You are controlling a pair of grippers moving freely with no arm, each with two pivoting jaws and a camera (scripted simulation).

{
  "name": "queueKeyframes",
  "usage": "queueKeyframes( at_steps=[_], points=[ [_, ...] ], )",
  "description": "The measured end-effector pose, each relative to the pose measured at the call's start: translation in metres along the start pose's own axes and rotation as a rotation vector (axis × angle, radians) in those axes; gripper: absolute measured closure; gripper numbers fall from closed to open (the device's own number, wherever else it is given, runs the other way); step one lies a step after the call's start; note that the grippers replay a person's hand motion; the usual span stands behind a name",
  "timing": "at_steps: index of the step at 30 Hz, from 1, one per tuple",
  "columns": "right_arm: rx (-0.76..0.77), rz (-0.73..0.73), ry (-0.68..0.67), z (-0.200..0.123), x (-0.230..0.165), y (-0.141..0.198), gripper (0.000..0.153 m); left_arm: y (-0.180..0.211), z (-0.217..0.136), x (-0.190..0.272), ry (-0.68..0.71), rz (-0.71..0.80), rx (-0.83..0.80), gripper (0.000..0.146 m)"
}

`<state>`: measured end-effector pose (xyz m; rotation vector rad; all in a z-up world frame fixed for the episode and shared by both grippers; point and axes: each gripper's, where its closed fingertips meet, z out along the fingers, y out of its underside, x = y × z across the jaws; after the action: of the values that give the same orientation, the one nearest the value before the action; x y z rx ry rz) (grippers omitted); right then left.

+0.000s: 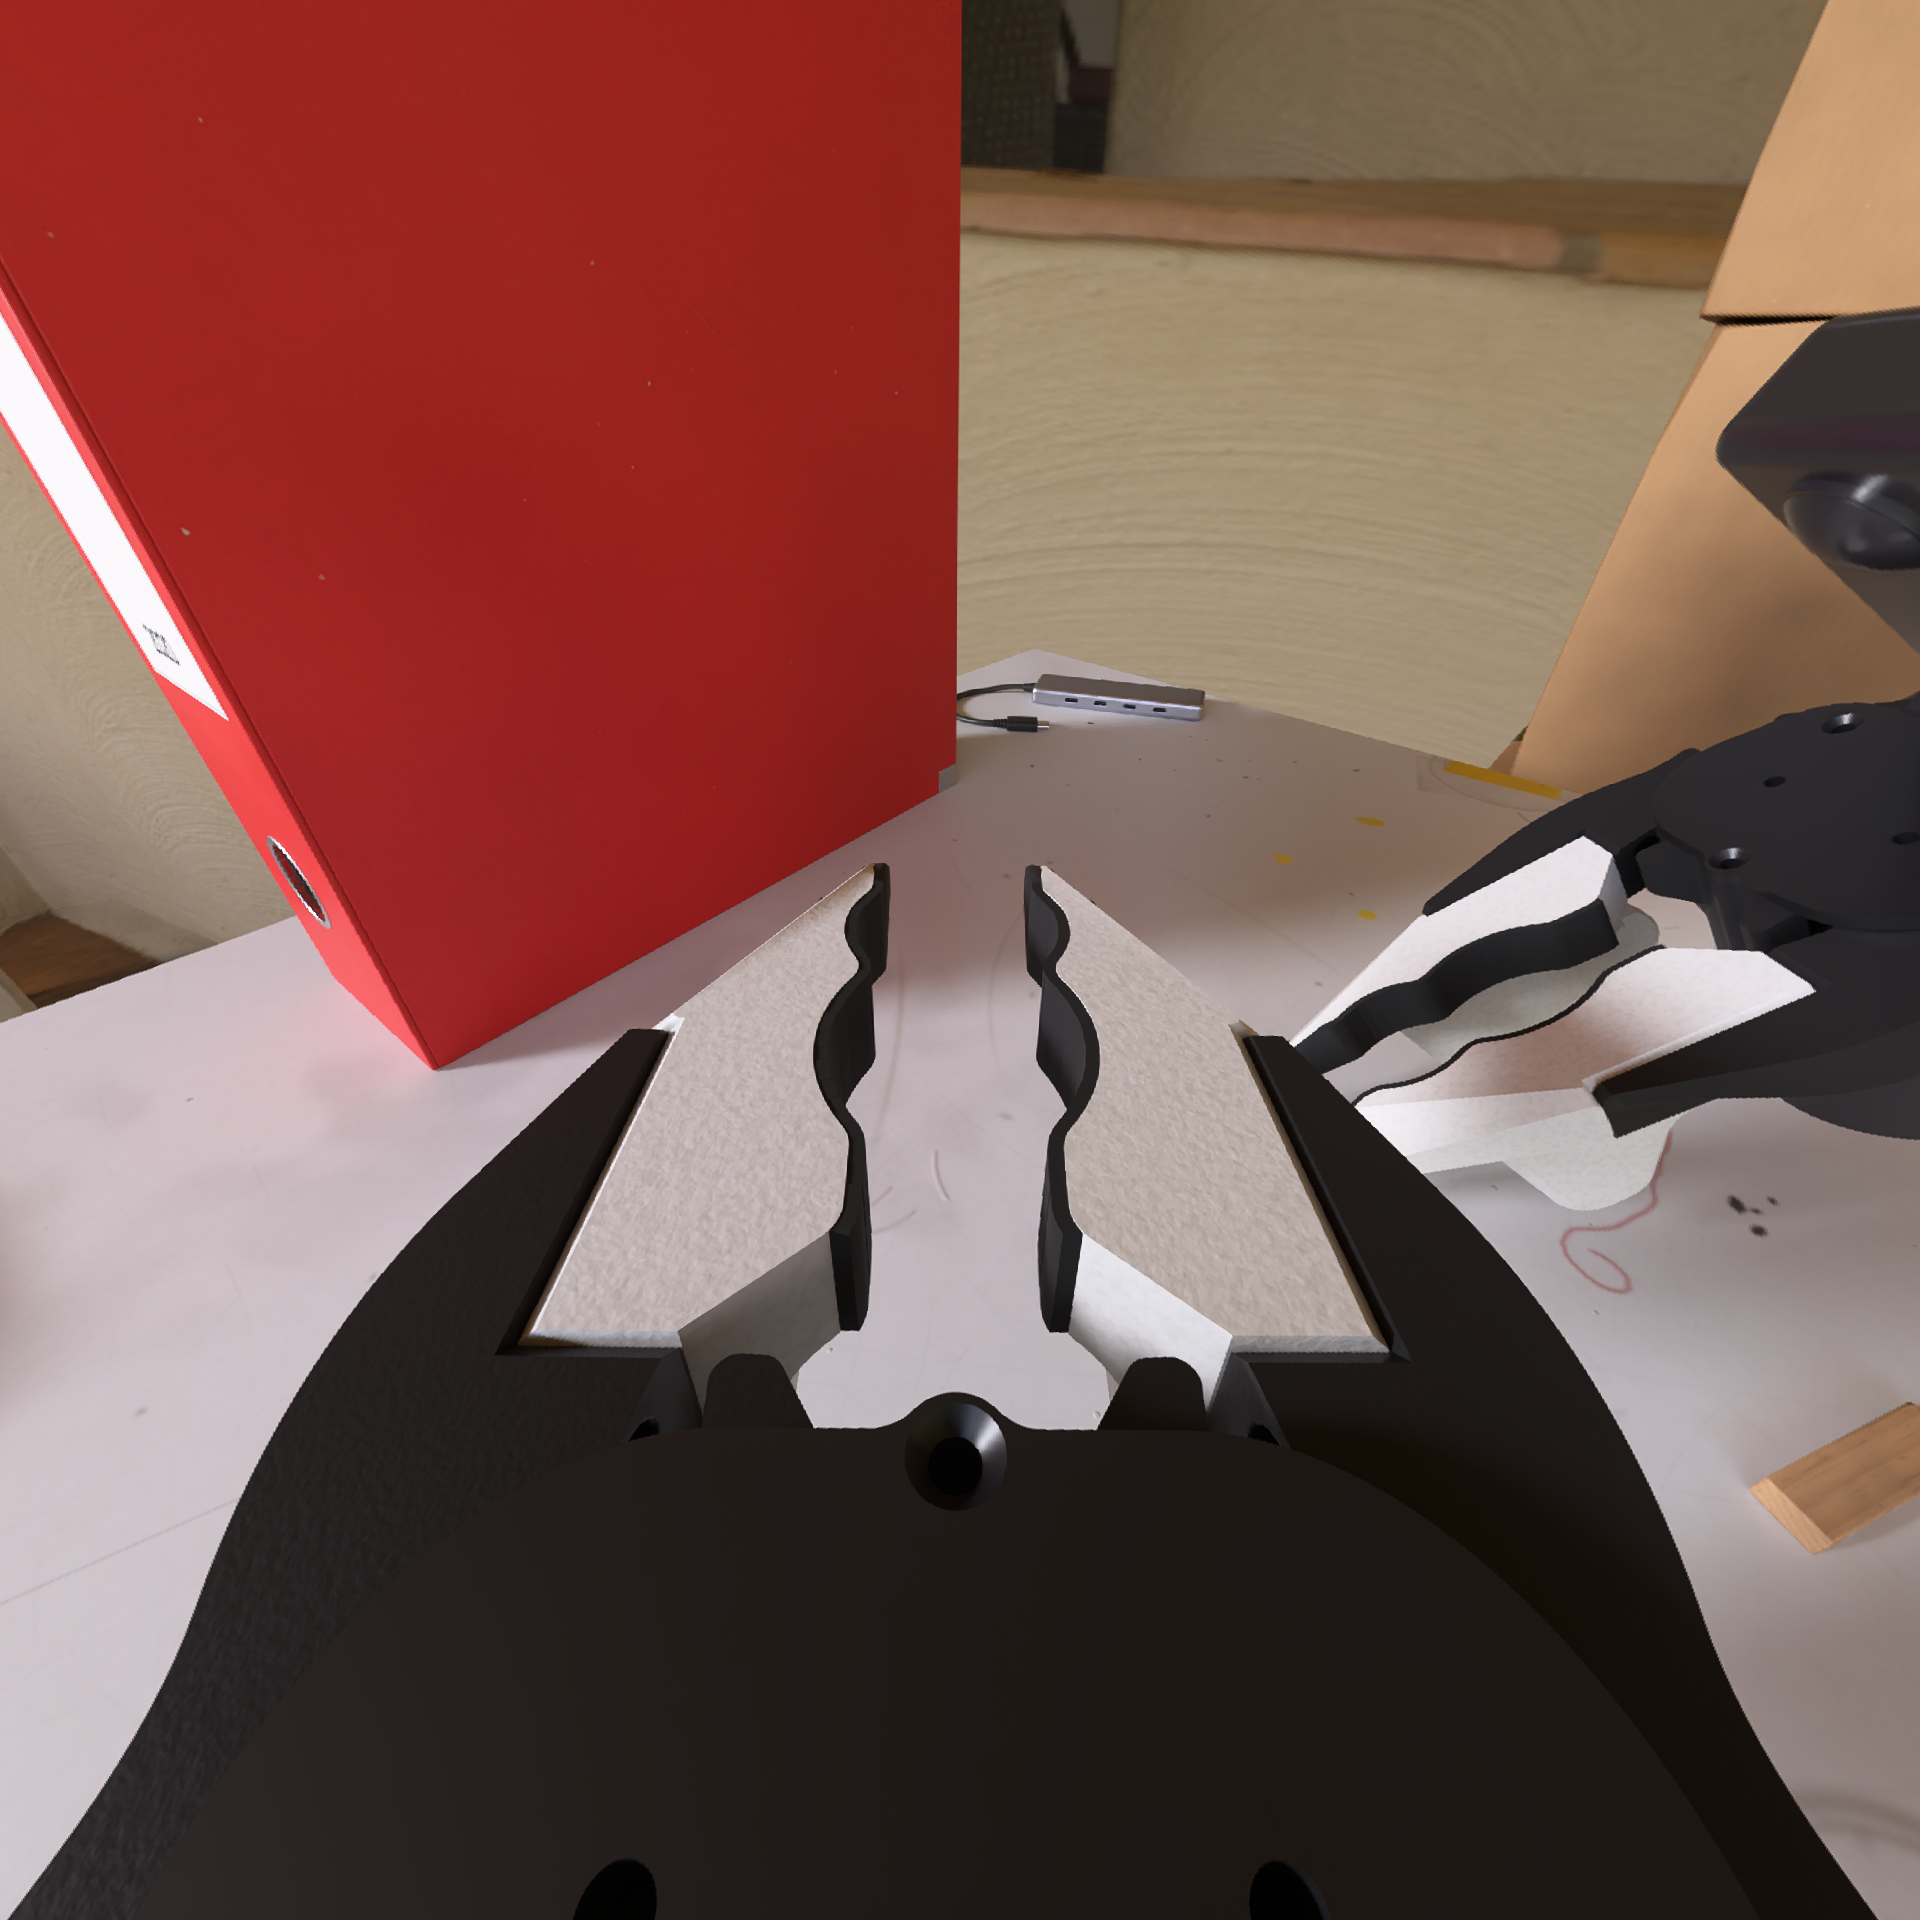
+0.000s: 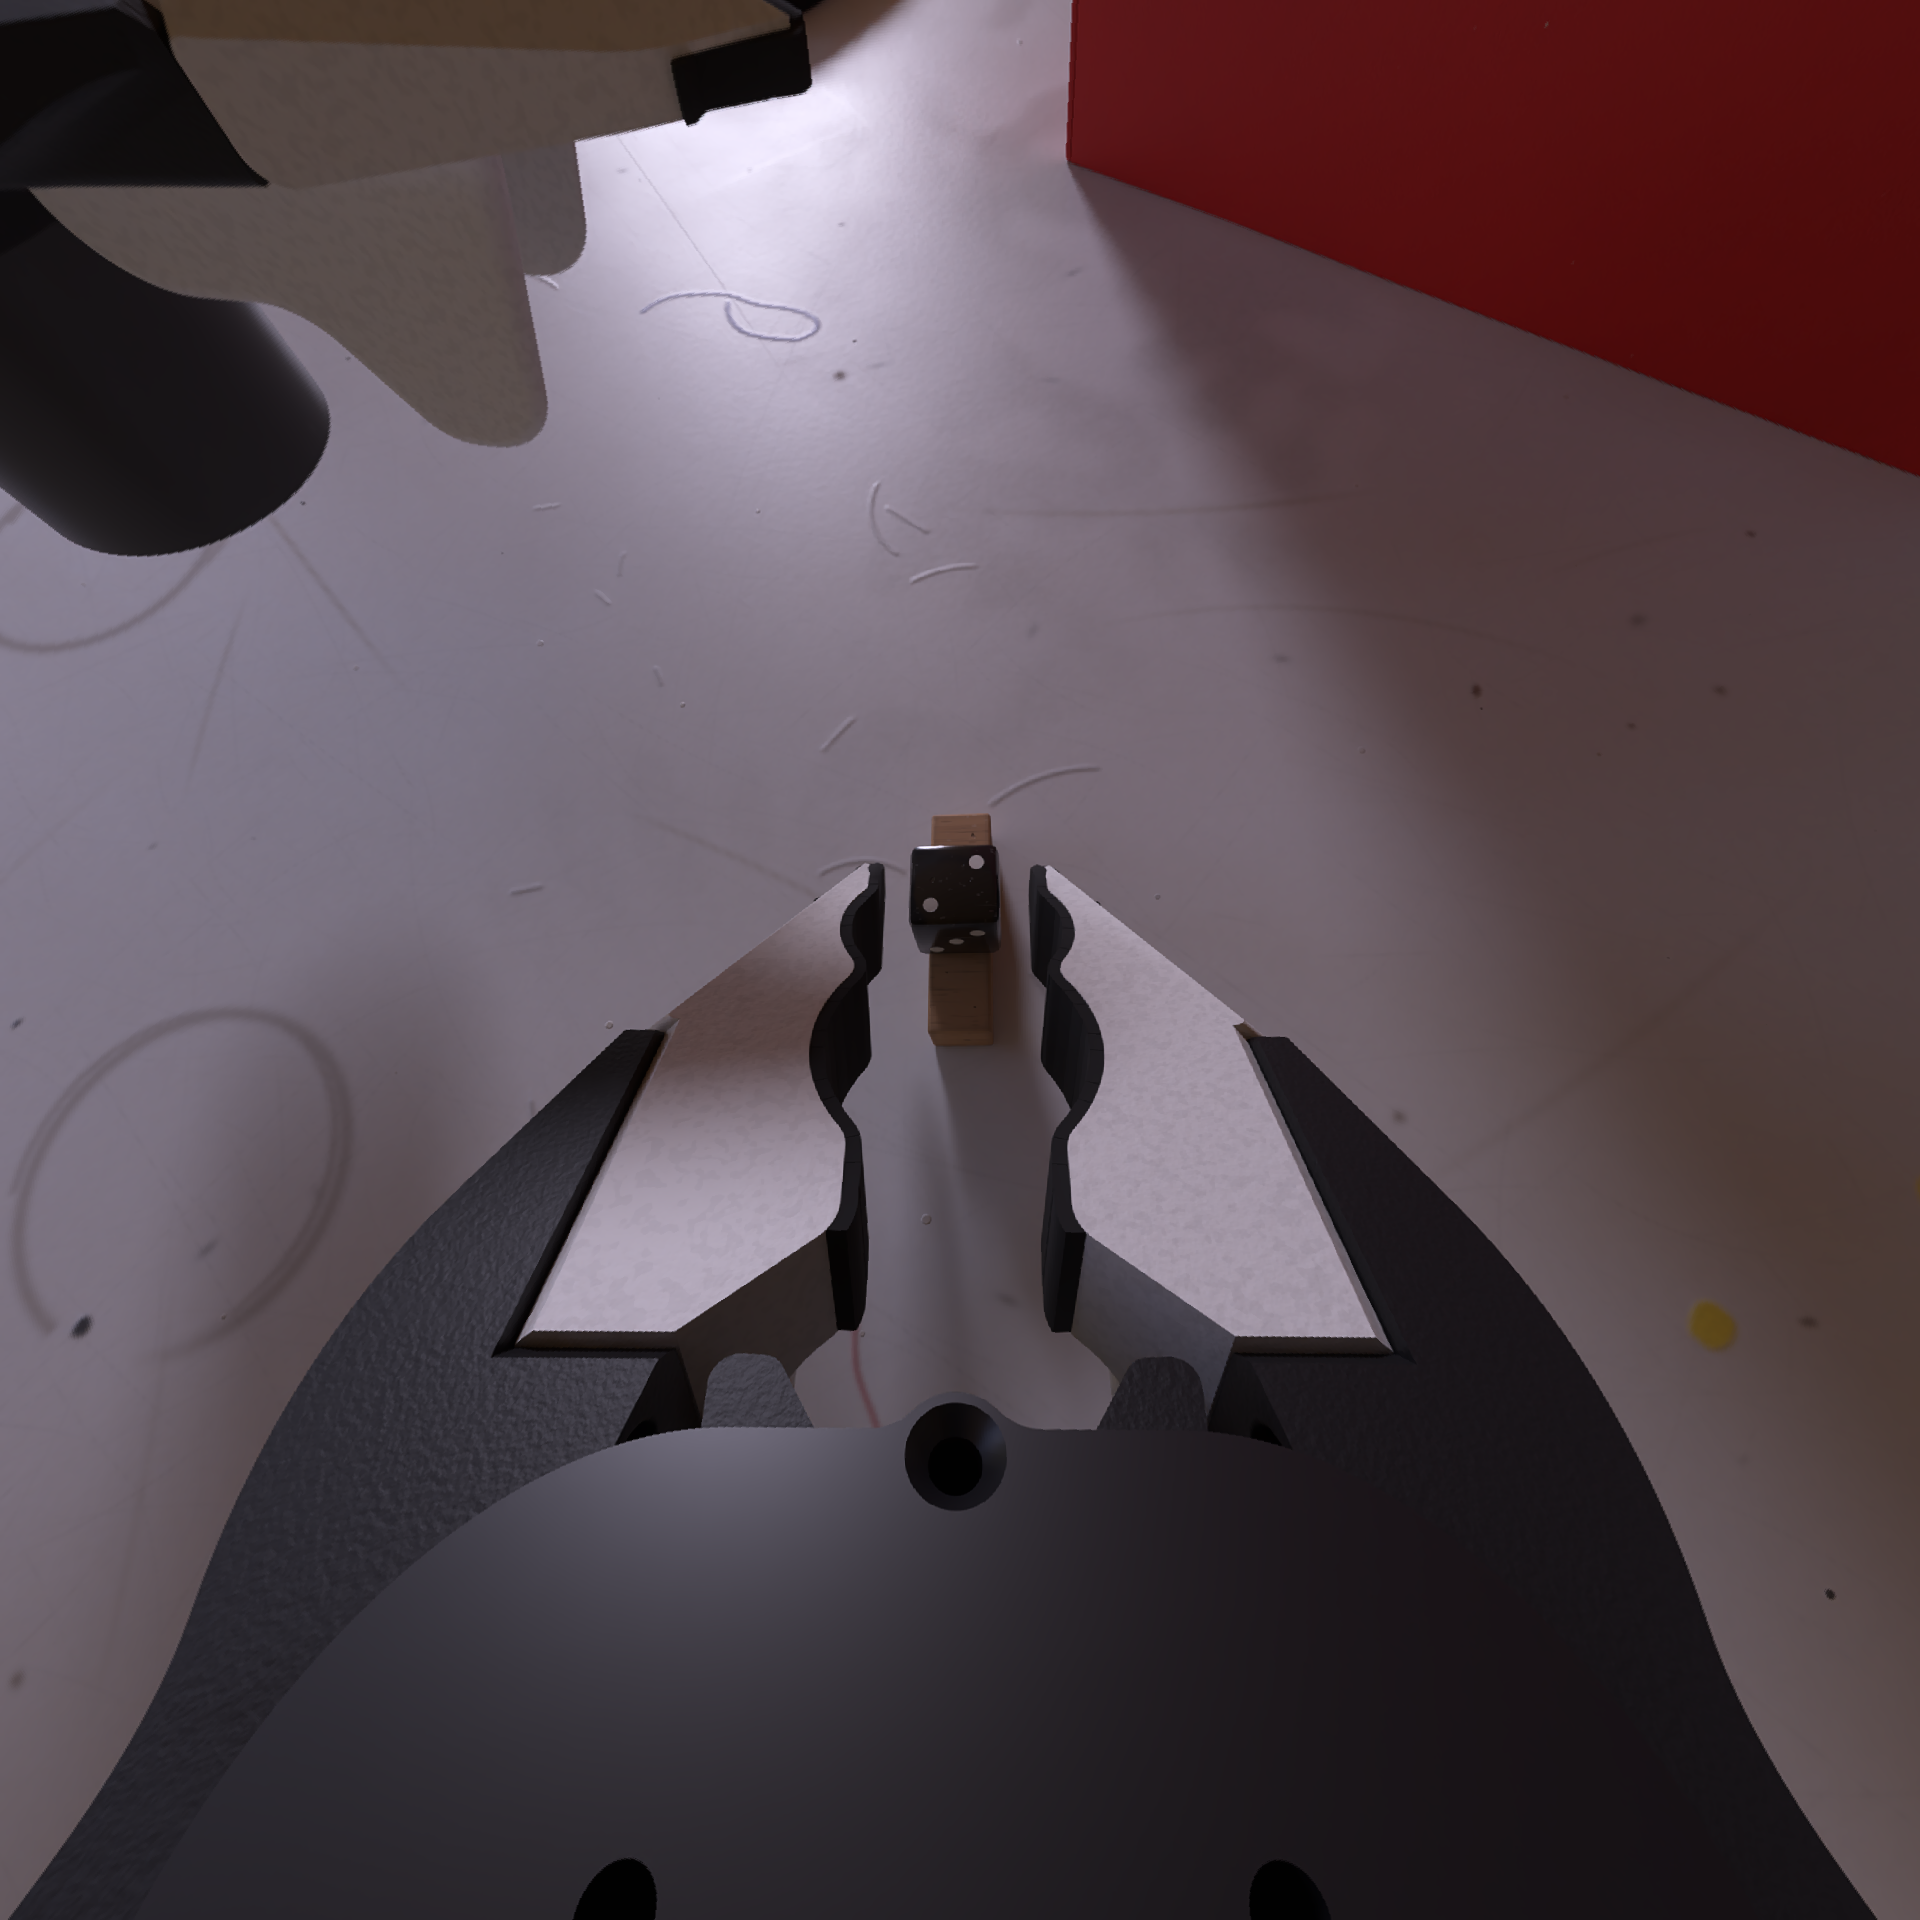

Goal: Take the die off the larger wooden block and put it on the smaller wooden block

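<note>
A black die (image 2: 956,896) with white pips sits on a narrow wooden block (image 2: 961,1000) on the white table, seen in the right wrist view. My right gripper (image 2: 956,883) is open and hovers over the die, with the die lined up in the gap between its fingertips and not touching either. The right gripper also shows in the left wrist view (image 1: 1351,1070), tilted down towards the table. A second wooden block (image 1: 1839,1486), with nothing on it, lies flat at the lower right. My left gripper (image 1: 956,883) is open and empty above the table.
A red binder (image 1: 520,468) stands upright to the left; it also shows in the right wrist view (image 2: 1507,208). A cardboard box (image 1: 1766,312) stands at the right. A grey USB hub (image 1: 1122,698) with a cable lies at the table's far edge.
</note>
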<state>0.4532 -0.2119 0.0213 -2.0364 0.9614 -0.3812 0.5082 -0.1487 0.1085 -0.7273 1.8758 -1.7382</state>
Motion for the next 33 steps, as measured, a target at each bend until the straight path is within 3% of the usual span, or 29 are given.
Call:
queueKeyframes(
  at_steps=[10, 22, 28, 33],
  points=[
    [-0.019, -0.047, 0.031, 0.001, 0.001, 0.002, 0.136, 0.000, 0.001, 0.001, 0.007, 0.002, -0.003, 0.121],
    [0.293, 0.004, -0.067, -0.048, 0.007, -0.027, 0.136, -0.002, 0.001, 0.003, 0.012, 0.024, -0.003, 0.122],
    [0.141, -0.102, -0.118, -0.059, -0.032, 0.006, 0.136, 0.005, 0.001, 0.005, 0.019, 0.028, -0.029, 0.123],
    [0.110, -0.123, -0.179, -0.070, -0.070, 0.033, 0.136, 0.005, 0.000, 0.003, 0.017, 0.011, -0.017, 0.125]
  ],
)
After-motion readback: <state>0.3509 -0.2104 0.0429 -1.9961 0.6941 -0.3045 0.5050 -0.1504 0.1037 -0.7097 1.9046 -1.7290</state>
